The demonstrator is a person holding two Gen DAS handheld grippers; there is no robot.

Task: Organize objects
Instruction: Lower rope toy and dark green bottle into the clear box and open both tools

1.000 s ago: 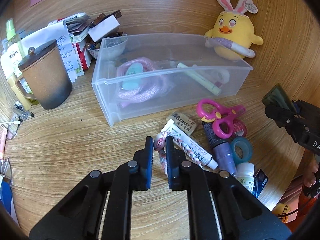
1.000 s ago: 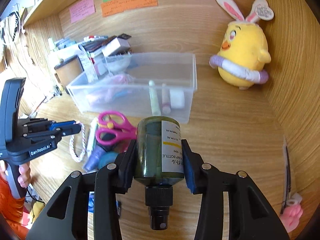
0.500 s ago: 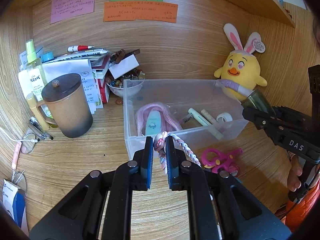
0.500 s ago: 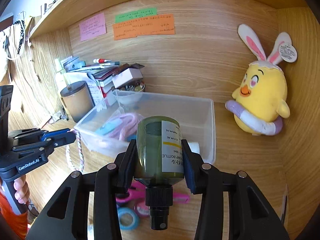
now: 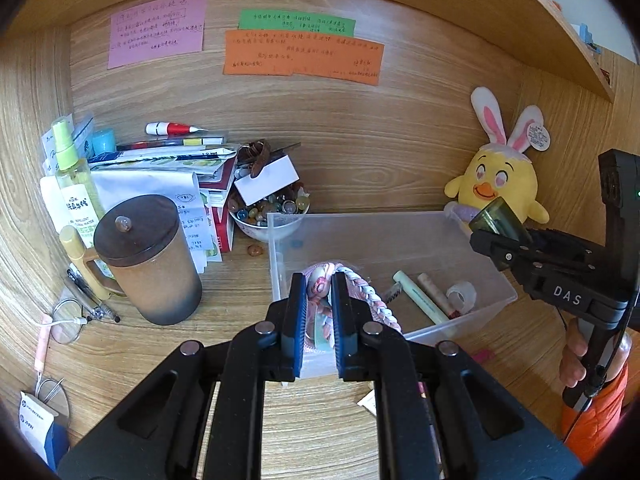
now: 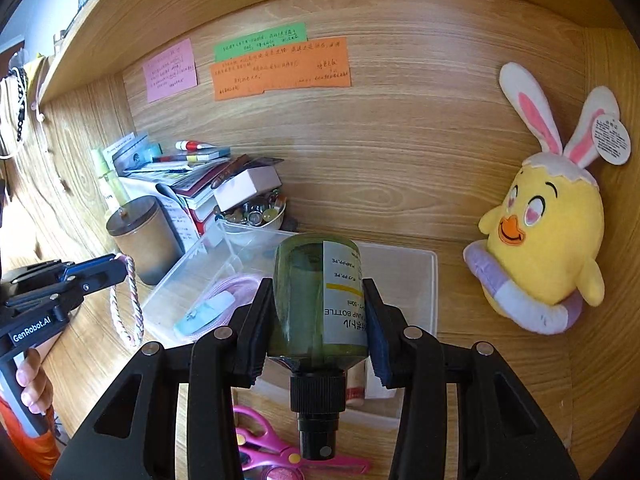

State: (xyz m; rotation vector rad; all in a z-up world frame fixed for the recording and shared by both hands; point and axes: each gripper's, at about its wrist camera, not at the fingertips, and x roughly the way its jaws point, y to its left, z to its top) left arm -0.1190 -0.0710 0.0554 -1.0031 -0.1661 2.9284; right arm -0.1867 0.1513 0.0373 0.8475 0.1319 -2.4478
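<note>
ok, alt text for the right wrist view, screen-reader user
The right gripper clamps a green pump bottle, nozzle toward the camera, above a clear plastic bin on a wooden desk. At left, the left gripper holds a braided cord beside the bin. A yellow chick plush sits at right; pink scissors lie in front of the bin.

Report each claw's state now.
Left claw: shut on braided cord.
Right claw: shut on green pump bottle.
</note>
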